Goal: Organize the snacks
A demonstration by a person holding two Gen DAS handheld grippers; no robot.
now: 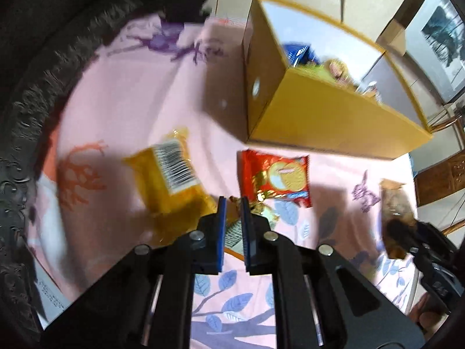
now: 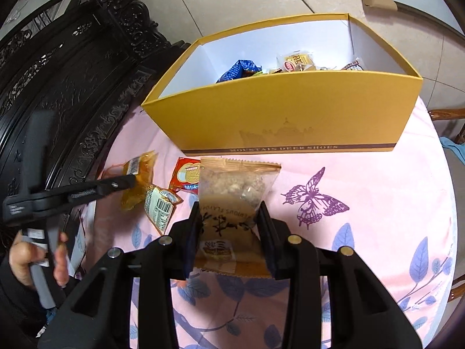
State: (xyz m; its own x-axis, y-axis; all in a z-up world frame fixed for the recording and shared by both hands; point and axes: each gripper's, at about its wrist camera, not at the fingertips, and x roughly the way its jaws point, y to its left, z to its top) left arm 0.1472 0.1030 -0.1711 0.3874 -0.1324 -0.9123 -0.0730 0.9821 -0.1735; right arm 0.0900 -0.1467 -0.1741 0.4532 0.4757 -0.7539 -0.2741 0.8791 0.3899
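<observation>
My right gripper point(image 2: 229, 208) is shut on a clear packet of crumbly brown snack point(image 2: 232, 192), held above the pink tablecloth in front of the yellow shoe box point(image 2: 290, 116), which holds several snacks. My left gripper point(image 1: 234, 200) is nearly shut around the corner of a small barcode-labelled packet point(image 2: 161, 203); it also shows in the right wrist view point(image 2: 132, 179). A yellow packet point(image 1: 174, 171) and a red biscuit packet point(image 1: 276, 177) lie on the cloth just beyond it.
A dark carved wooden cabinet point(image 2: 72, 87) stands along the left of the round table point(image 2: 377, 189). A wooden chair point(image 1: 438, 174) stands at the right edge. The tiled floor lies beyond the box.
</observation>
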